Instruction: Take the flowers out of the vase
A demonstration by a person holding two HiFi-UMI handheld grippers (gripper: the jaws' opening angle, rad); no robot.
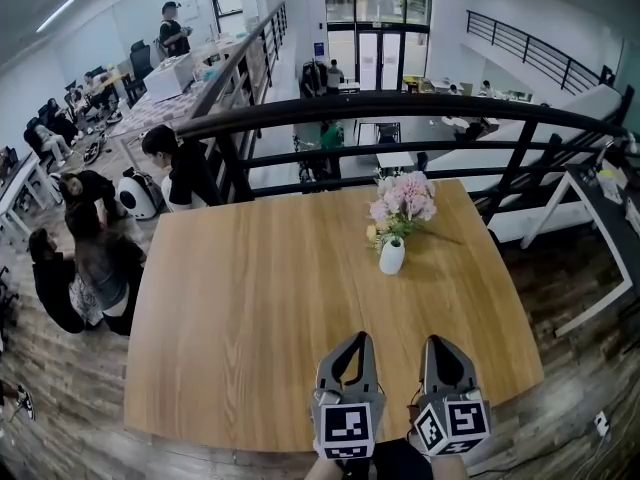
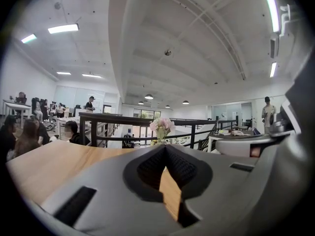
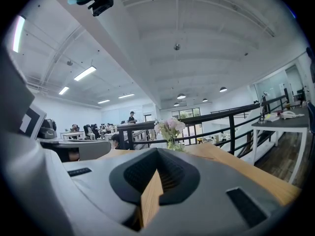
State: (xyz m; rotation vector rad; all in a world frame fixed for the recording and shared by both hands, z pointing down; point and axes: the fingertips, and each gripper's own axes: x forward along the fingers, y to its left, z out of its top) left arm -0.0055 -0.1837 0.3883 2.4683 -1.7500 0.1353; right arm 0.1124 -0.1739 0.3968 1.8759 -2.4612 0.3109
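Left gripper (image 1: pixel 358 337) and right gripper (image 1: pixel 440 340), jaws clenched empty, before the vase (image 1: pixel 392 257); gripper views show only its flowers (image 2: pixel 162 125).

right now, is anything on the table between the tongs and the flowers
Nothing visible: only bare wooden table lies between the left tongs, the right tongs and the pink flowers in the white vase.

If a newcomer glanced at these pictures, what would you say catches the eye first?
The pink flowers in a small white vase stand out first, toward the far right of the wooden table. Next come the left gripper and right gripper, side by side at the near edge, both shut and empty.
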